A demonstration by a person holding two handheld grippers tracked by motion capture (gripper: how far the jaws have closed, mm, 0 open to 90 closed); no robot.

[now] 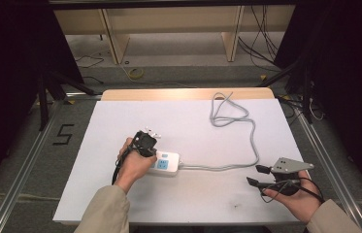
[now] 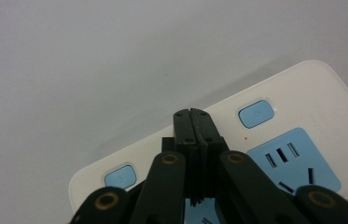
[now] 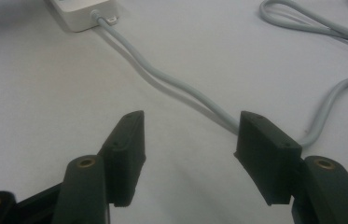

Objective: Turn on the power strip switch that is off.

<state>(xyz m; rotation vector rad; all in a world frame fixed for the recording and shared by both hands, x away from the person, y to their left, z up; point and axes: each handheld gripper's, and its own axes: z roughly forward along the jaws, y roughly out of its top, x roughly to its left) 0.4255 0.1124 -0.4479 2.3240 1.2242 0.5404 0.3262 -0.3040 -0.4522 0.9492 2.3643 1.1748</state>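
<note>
**Closed jaws poised over a power strip switch**

Nearest the person, the right gripper (image 1: 257,175) is held low over the white tabletop (image 1: 188,121) at its right side, its jaws spread wide with nothing between them; in the right gripper view the pale grey power cable (image 3: 171,84) is seen lying just beyond the open jaws, apart from them. A little further in, the left gripper (image 2: 193,122) is held with its jaws pressed together into a single blunt tip, pinching nothing. That tip is placed over the white plastic power strip with blue sockets (image 1: 166,163), which lies flat left of the table's centre. In the left gripper view the tip sits between two small blue rocker switches, the nearer at the left (image 2: 121,177) and another at the right (image 2: 256,113); whether the casing is actually touched cannot be told from this angle. Beyond, the cable is looped towards the table's far edge.

The step in hand is judged to be the pressing of a switch. A short sideways correction onto one blue button is called for next, followed by a firm downward push.
</note>
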